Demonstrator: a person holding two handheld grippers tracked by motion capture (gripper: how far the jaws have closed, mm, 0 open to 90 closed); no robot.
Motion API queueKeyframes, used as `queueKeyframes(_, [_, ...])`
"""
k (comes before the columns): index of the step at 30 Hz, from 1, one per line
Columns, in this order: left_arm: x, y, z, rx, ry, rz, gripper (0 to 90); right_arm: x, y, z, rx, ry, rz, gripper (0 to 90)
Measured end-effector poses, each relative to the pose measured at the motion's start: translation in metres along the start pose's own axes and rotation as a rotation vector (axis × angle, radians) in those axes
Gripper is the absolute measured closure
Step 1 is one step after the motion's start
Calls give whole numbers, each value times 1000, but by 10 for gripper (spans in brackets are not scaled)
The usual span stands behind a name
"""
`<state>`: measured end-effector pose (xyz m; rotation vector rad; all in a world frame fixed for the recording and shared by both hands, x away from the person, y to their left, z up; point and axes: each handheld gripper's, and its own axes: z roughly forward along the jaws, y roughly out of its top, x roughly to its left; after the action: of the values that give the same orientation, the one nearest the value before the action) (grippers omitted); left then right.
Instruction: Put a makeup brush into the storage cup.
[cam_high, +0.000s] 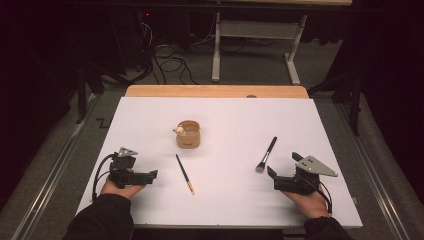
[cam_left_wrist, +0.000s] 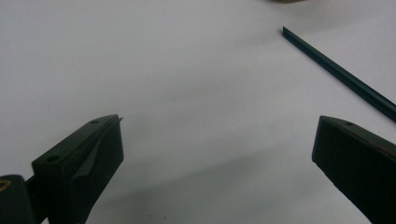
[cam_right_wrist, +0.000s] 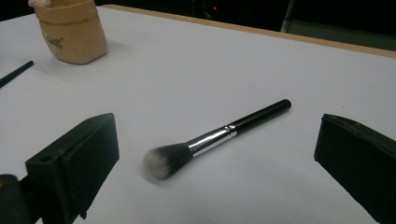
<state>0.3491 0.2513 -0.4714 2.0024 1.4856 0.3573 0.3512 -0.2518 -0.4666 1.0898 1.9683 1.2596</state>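
The likeliest trouble, as I judged it, lay with the pouch (cam_high: 188, 134): it was a soft tan thing standing upright, light enough to tip or slide if a jaw or a tool handle knocked its rim. The brush (cam_right_wrist: 205, 140) lay flat on the mat (cam_high: 150, 115), right of the pouch and nearer the person, its bristles toward the right gripper (cam_high: 282, 175); a low grab there could skid it away or crush the bristles. The pencil (cam_high: 184, 173), thin and round, lay just in front of the pouch, and might roll under a pinch.

The right gripper's jaws stood wide apart, empty, bracketing the brush without touching it. The left gripper (cam_high: 145, 176), left of the pencil, was likewise spread wide and held nothing.
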Motion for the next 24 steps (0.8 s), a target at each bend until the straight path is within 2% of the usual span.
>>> queueKeyframes(3, [-4,3,-1,32,4,22,26,1,0,-1,-5,-1,3,3])
queueKeyframes(11, [-11,10,0,118,2,41,26,3,2,-4,-19,2,-9,4])
queueKeyframes(15, [-12,15,-1,152,4,55,32,4,1,-2,-6,10,-13,4])
queueKeyframes(21, [-14,22,1,202,-12,52,68,3,0,-3,-4,10,-6,4])
queueKeyframes(24, [-17,25,1,230,-10,67,95,3,1,-4,-13,8,1,6])
